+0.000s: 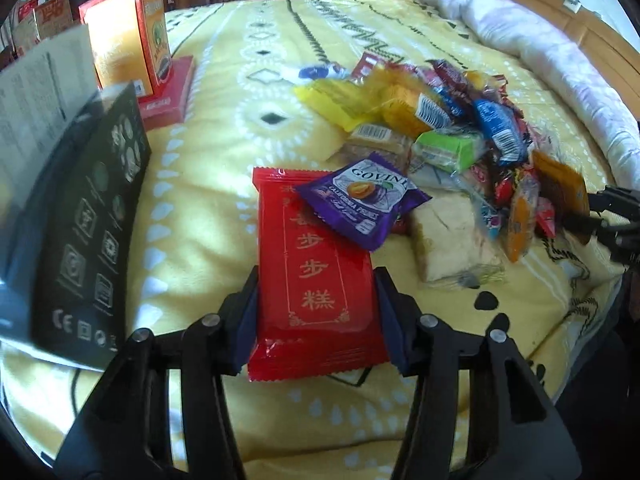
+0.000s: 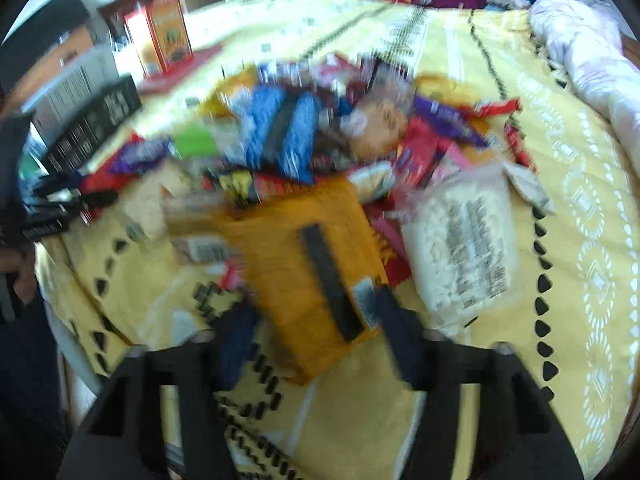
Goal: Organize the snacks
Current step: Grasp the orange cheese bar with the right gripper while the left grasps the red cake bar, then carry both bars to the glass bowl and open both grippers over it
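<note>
My left gripper (image 1: 318,280) is shut on a flat red snack packet (image 1: 316,264) with gold lettering, which lies lengthwise between the pads over the yellow bedspread (image 1: 224,184). A purple prune packet (image 1: 360,200) rests on its far end. Behind it lies the mixed snack pile (image 1: 460,120), seen too in the right wrist view as a snack pile (image 2: 320,128). The right wrist view is blurred. There my right gripper (image 2: 316,312) is shut on an orange packet (image 2: 304,272) with a black stripe, at the pile's near edge.
An upright orange box (image 1: 128,40) stands on a red box at the back left. A black box (image 1: 92,220) lies at the left. A white quilt (image 1: 540,40) lines the right side. A clear packet of white puffs (image 2: 464,248) lies right of the orange packet.
</note>
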